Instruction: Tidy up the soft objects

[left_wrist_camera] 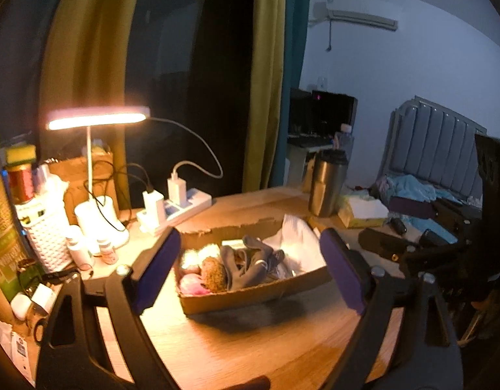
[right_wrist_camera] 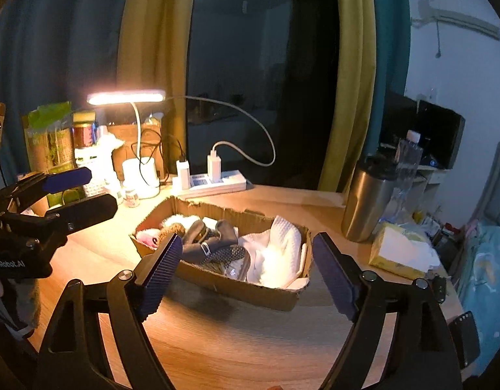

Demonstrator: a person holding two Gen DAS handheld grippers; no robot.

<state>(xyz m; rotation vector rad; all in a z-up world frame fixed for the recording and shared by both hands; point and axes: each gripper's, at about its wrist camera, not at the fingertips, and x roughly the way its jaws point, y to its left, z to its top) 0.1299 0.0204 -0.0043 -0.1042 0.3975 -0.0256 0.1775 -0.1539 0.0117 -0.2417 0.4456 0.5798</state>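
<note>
A shallow cardboard box [left_wrist_camera: 250,295] [right_wrist_camera: 237,289] sits on the wooden desk under the lamp. In it lie grey socks [left_wrist_camera: 250,266] [right_wrist_camera: 214,237], a white cloth [left_wrist_camera: 298,237] [right_wrist_camera: 279,250] and a brown and pink plush piece [left_wrist_camera: 214,273] [right_wrist_camera: 172,227]. My left gripper [left_wrist_camera: 250,232] hangs open in front of the box, above the desk, with nothing between its purple pads. My right gripper [right_wrist_camera: 247,236] is likewise open and empty on the near side of the box. The left gripper [right_wrist_camera: 102,188] also shows at the left of the right wrist view, its jaws apart.
A lit desk lamp [left_wrist_camera: 97,117] [right_wrist_camera: 126,97], a power strip with chargers [left_wrist_camera: 185,204] [right_wrist_camera: 214,183], a white basket [left_wrist_camera: 48,234] and small bottles crowd the desk's back left. A steel tumbler [left_wrist_camera: 326,185] [right_wrist_camera: 366,204] and a tissue pack [left_wrist_camera: 363,211] [right_wrist_camera: 399,253] stand right of the box.
</note>
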